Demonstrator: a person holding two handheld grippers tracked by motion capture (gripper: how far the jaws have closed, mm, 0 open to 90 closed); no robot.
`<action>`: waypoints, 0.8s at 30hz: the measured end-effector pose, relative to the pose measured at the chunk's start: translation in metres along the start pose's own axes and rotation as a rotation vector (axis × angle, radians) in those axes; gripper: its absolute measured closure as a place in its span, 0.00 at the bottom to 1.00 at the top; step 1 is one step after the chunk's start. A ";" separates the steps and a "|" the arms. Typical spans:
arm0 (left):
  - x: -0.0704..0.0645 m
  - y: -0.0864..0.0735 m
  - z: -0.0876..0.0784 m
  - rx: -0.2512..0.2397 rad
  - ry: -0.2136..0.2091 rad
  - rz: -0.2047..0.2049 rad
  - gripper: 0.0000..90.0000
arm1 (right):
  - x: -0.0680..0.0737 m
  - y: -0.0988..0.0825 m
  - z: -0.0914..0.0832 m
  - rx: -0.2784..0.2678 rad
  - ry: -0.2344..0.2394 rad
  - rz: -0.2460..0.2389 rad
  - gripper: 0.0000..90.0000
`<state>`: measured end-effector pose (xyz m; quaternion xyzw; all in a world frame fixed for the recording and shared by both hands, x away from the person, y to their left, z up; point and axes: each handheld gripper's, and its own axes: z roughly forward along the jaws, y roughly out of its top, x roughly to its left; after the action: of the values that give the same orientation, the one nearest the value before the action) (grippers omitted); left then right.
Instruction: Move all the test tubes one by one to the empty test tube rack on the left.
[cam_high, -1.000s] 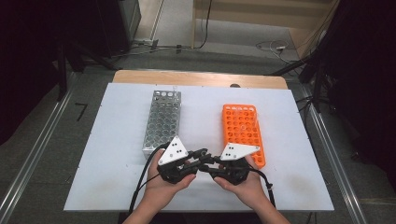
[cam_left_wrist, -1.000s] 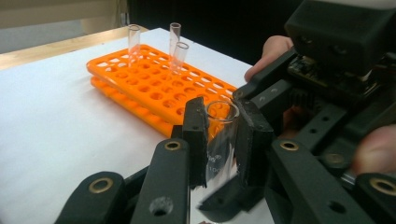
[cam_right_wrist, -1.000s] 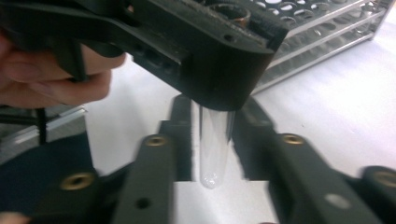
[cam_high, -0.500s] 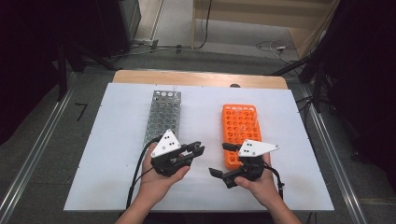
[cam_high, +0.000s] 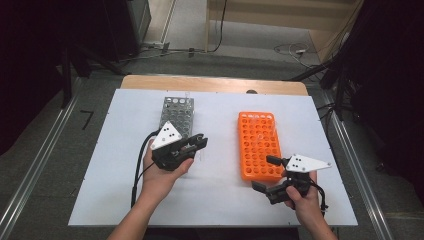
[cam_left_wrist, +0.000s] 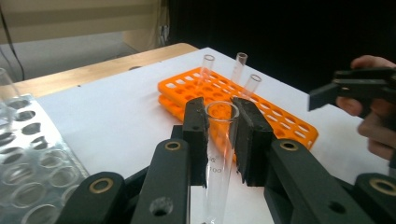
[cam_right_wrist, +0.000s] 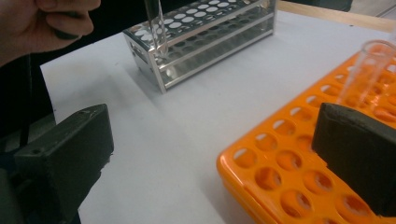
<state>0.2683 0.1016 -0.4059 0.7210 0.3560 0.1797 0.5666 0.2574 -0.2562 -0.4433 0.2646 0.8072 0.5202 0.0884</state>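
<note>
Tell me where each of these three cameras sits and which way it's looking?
High view: above the table's near edge, looking down on the white table; forearms, left gripper, right gripper.
Left gripper view: between its black jaws, shut on a test tube, facing the orange rack.
Right gripper view: between open jaws, facing the metal rack.
All share the orange rack.

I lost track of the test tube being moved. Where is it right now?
In the left gripper view the test tube stands upright, clamped in the left hand-held gripper. In the high view that gripper sits between the metal rack and the orange rack.
</note>
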 end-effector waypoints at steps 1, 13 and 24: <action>0.003 0.001 0.001 0.000 0.007 0.000 0.84 | -0.001 -0.001 -0.003 0.001 -0.008 0.000 0.00; 0.032 0.016 0.009 -0.013 0.057 -0.022 0.84 | -0.008 -0.015 -0.025 0.008 -0.067 0.007 0.00; 0.066 0.032 0.019 -0.046 0.115 -0.073 0.84 | -0.020 -0.022 -0.037 -0.004 -0.099 0.023 0.00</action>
<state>0.3357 0.1326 -0.3906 0.6828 0.4098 0.2079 0.5680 0.2516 -0.3030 -0.4497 0.2990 0.7978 0.5090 0.1229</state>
